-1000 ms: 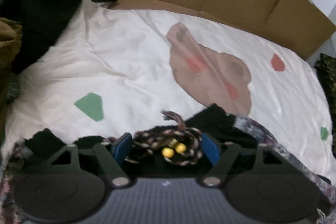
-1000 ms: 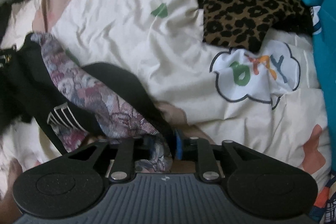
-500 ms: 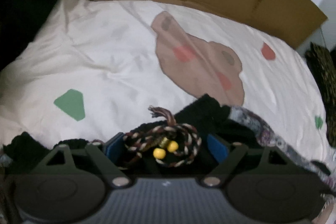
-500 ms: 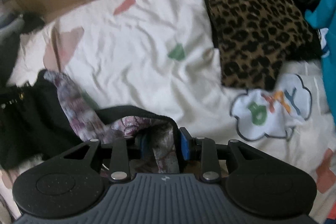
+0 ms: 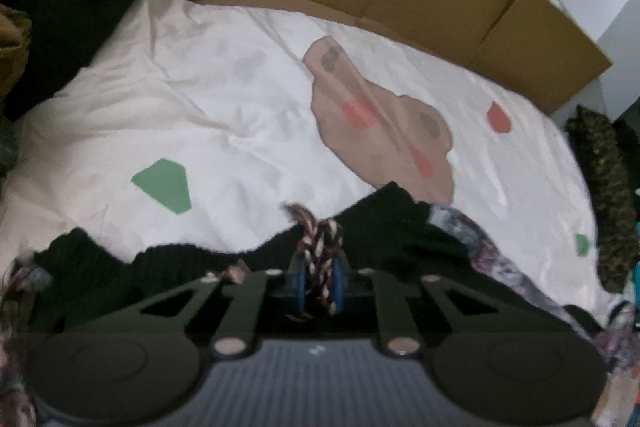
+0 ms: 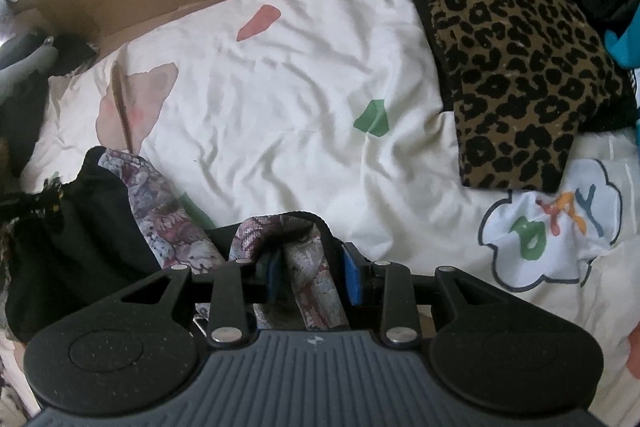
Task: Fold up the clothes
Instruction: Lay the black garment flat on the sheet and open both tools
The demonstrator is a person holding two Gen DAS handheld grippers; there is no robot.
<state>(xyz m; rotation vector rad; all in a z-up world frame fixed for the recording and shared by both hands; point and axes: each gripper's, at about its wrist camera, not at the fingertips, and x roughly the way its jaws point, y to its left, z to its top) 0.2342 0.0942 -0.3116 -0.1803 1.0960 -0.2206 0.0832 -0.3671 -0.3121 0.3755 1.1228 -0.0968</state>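
Between closing left claw (image 5: 318, 277) pads: braided cord (image 5: 320, 247); right claw (image 6: 310, 277) grips floral garment (image 6: 316, 275)

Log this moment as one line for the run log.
left claw: closing on braided cord | right claw: gripping floral fabric | black garment: on white duvet, unfolded

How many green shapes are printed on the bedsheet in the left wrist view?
2: a large one at the left of the bedsheet, a small one near its right edge. Clothing may hide others.
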